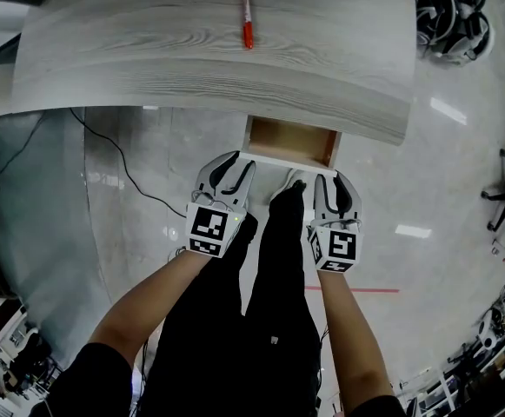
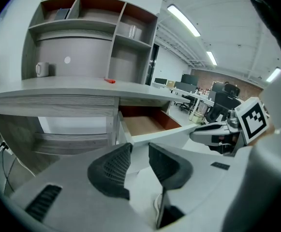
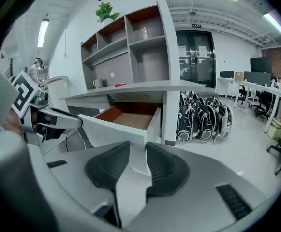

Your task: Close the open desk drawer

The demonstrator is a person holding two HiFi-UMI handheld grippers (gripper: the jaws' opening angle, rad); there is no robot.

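The desk drawer [image 1: 291,143] stands pulled out under the grey wood desk [image 1: 148,50], with a brown empty inside and a white front. My left gripper [image 1: 235,165] is just before the front's left corner, its jaws open with nothing between them. My right gripper [image 1: 323,181] is near the front's right corner and is also open and empty. In the left gripper view the drawer [image 2: 147,124] lies just beyond my left gripper [image 2: 140,158]. In the right gripper view the drawer's corner [image 3: 140,124] lines up with the gap of my right gripper [image 3: 138,161]. Whether either gripper touches the drawer I cannot tell.
A red marker [image 1: 246,14] lies on the desktop. A black cable [image 1: 122,168] runs over the floor at the left. The person's legs in black trousers [image 1: 278,268] are between the two arms. Backpacks [image 3: 205,120] stand to the desk's right. A mug [image 2: 42,69] sits on the desk.
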